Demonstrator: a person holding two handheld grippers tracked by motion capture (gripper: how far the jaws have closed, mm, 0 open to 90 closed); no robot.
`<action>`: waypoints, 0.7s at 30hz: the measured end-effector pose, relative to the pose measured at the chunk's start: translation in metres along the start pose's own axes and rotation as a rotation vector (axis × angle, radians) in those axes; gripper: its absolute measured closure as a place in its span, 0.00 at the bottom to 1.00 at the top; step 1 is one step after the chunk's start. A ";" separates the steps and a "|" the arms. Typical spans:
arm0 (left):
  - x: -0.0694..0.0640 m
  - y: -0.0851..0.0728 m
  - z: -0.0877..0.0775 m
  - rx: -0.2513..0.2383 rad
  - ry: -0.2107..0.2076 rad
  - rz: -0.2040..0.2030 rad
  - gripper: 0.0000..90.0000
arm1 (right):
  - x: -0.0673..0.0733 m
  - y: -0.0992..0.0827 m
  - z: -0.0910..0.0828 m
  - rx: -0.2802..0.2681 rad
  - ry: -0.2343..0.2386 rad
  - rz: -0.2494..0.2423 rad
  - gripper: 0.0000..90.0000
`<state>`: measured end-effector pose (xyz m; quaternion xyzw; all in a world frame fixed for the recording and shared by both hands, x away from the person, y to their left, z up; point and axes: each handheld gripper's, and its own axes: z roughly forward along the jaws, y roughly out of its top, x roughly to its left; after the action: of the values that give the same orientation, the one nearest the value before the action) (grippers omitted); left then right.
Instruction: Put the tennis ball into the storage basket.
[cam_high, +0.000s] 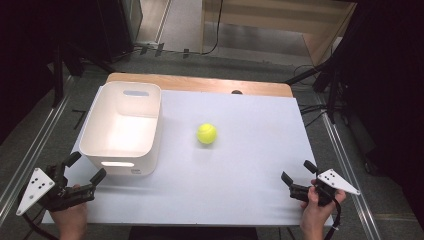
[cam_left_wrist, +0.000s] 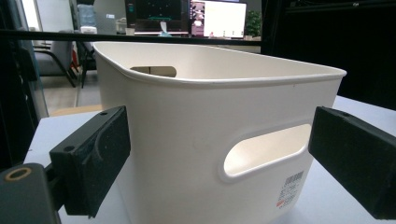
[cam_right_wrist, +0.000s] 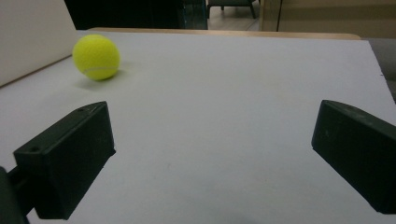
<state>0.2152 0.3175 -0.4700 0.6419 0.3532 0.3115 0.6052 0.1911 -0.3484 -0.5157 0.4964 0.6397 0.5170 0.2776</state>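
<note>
A white bin (cam_high: 122, 127) stands on the left half of the table (cam_high: 240, 170), and looking down from the high view its inside is bare. It has a slot handle cut into each end wall. In the left gripper view a small sticker (cam_left_wrist: 290, 187) with a barcode sits low on the near wall, just under the handle slot; its print is too small to read. The ball (cam_high: 206, 133), yellow-green, lies on the table just right of the bin, not touching it.

The left gripper (cam_high: 86, 167) sits at the near left corner, jaws wide apart, pointing at the bin's near wall with nothing between them. The right gripper (cam_high: 297, 172) is at the near right, jaws also spread wide and empty, well apart from the ball. The right gripper view shows the ball far off to its upper left, beside the bin's wall.
</note>
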 end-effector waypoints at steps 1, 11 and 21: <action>0.000 0.000 0.000 0.001 -0.002 0.004 0.06 | 0.001 0.000 0.000 0.001 -0.001 -0.007 0.00; 0.000 0.000 0.001 0.001 0.002 0.003 0.06 | 0.004 0.007 0.004 0.044 0.007 -0.036 0.00; 0.001 0.000 0.000 -0.004 -0.010 -0.005 0.06 | 0.017 0.023 0.013 0.131 0.044 -0.102 0.00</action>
<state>0.2156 0.3189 -0.4703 0.6413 0.3510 0.3075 0.6091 0.2044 -0.3282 -0.4958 0.4688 0.7027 0.4699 0.2562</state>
